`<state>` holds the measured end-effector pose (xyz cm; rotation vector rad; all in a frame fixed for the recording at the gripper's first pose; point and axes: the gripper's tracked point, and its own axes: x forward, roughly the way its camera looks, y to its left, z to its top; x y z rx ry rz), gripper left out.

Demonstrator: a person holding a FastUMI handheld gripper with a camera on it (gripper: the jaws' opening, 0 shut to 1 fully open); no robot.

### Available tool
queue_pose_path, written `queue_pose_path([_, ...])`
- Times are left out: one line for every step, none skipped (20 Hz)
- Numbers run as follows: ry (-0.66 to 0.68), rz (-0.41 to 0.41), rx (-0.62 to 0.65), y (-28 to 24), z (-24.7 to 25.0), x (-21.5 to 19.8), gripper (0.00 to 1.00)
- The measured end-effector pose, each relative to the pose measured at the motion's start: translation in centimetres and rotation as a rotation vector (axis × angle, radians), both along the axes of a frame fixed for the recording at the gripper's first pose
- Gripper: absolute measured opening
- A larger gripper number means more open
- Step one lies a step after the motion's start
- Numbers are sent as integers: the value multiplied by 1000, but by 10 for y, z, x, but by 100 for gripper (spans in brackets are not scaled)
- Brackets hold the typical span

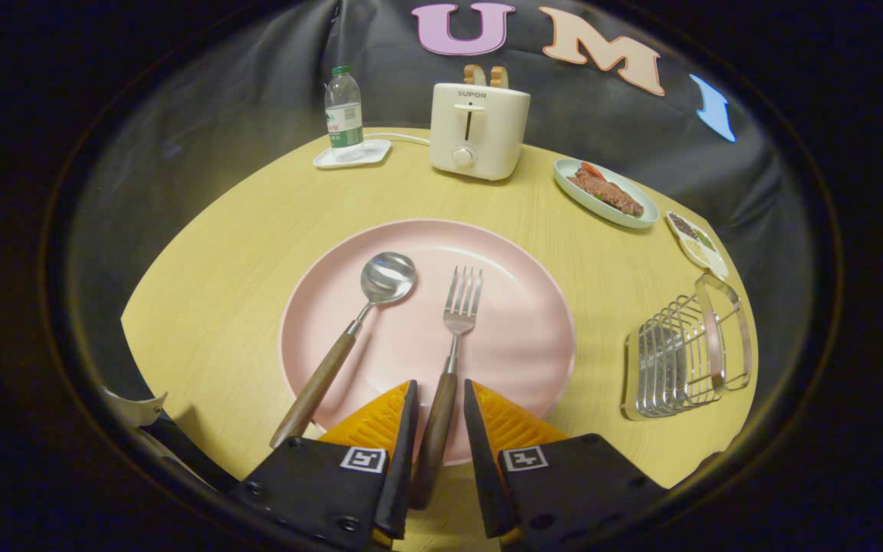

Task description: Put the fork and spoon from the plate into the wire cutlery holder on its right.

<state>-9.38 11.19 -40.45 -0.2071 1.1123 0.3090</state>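
A pink plate (518, 345) lies on the round wooden table just ahead of my fingers. On it rest a spoon (349, 341) to the left and a fork (457, 322) to the right, both with brown wooden handles pointing back toward me. My gripper (441, 383) is open, its fingers straddling the fork's handle; the handle sits close to the left finger with a thin gap to the right one. The fork still lies flat on the plate. The wire cutlery holder (683, 356) stands to the right of the plate, near the table's edge.
Beyond the plate stand a cream toaster (478, 130) with bread in it and a water bottle (343, 111) on a small white tray. An oval dish of meat (604, 193) and a small divided dish (696, 241) lie at the back right.
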Motion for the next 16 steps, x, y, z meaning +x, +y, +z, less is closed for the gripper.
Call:
queue_pose_path([17,1,8,-1,-11,-4,24])
queue_pose_path([24,0,19,2,-12,-4,20])
queue_pose_path([17,-10,3,-2,-15,-1,19])
queue_pose_path([28,-6,-6,-2,-13,-3,12])
queue_pose_path([36,-1,-4,-2,-12,-4,12])
queue_pose_path([47,7,-2,-1,-10,-5,12])
queue_pose_path([53,11,3,-2,-8,-5,12])
queue_pose_path([58,14,11,-1,-4,-4,12])
queue_pose_path([60,14,17,-1,-1,-3,12])
queue_pose_path([67,14,20,-3,2,-2,12])
queue_pose_path([71,11,25,-5,6,-2,12])
queue_pose_path([73,9,29,-7,9,-1,12])
queue_pose_path([82,8,26,-10,11,-2,12])
queue_pose_path([84,6,22,-13,13,-1,12])
queue_pose_path([90,11,26,-14,17,-2,12])
queue_pose_path([92,13,36,-14,21,-2,12])
